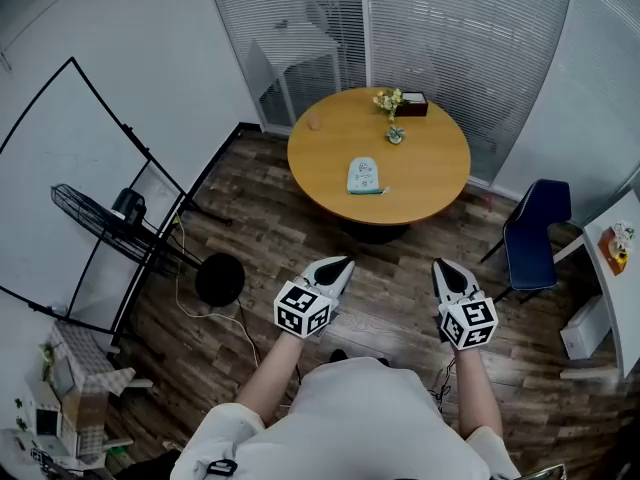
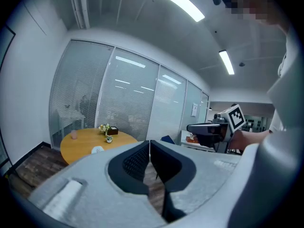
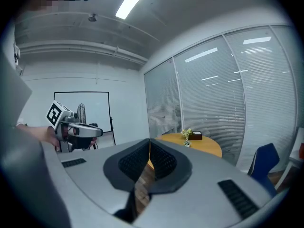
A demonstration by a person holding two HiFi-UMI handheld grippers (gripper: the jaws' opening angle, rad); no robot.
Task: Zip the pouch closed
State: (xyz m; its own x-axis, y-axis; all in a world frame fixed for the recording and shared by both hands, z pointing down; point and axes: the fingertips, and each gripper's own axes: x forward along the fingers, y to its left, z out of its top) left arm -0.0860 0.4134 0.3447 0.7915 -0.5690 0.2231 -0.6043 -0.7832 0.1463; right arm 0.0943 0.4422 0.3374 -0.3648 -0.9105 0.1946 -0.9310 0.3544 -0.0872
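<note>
Standing over a brown wood floor (image 1: 400, 313), a person holds one gripper in each hand, low and in front of their body. A big round table (image 1: 425, 183) with a yellow-brown top stands across the room, well apart from both grippers. A blue chair (image 1: 535, 230) sits to the right of the table. A black fan (image 1: 100, 223) stands by the white wall on the left.

The left gripper (image 1: 345, 262) points toward the table. In the left gripper view its two dark jaws are pressed together at the tips, with nothing between them. The right gripper (image 1: 441, 265) points the same way. The right gripper view shows its jaws closed tight too, and it holds nothing.

The pouch (image 1: 363, 175) is pale and lies flat on the table, on the side nearer the person. Nothing touches it. It is too small to see if its zip is open or closed.

Some flowers (image 1: 389, 100) and a dark box (image 1: 413, 103) sit at the far side of the table. A little cup (image 1: 314, 121) stands near the left edge.
</note>
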